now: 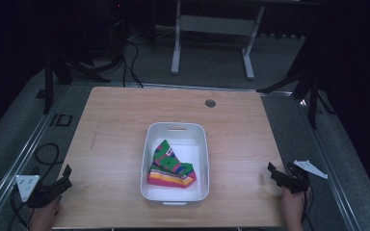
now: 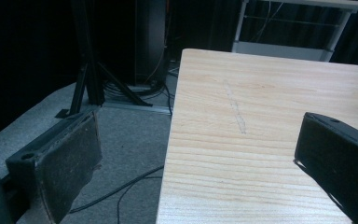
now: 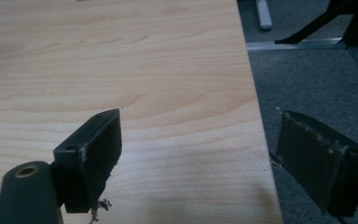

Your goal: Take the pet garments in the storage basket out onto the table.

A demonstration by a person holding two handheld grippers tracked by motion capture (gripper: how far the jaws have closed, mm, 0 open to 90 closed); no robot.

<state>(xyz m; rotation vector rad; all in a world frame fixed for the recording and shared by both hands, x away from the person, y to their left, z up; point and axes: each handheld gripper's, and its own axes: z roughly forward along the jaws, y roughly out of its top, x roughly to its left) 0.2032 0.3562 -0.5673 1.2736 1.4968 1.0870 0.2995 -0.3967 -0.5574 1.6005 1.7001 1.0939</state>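
A white bin [image 1: 149,144] stands in the middle of the wooden table [image 1: 115,125] and holds a folded cloth [image 1: 169,166] striped in green, pink, yellow and blue. My left gripper [image 1: 65,175] rests at the table's near left corner, jaws apart and empty; in the left gripper view [image 2: 198,154] one jaw hangs over the floor, the other over the wood. My right gripper [image 1: 272,172] sits at the near right edge, held by a hand, open with nothing between its jaws [image 3: 198,154].
Grey carpet [image 1: 33,120] surrounds the table. Black cables [image 1: 46,154] lie on the floor at the left. A white desk frame [image 1: 212,29] stands behind the table, with dark tripod legs [image 1: 294,82] at both sides. A small round grommet [image 1: 210,103] sits near the far edge.
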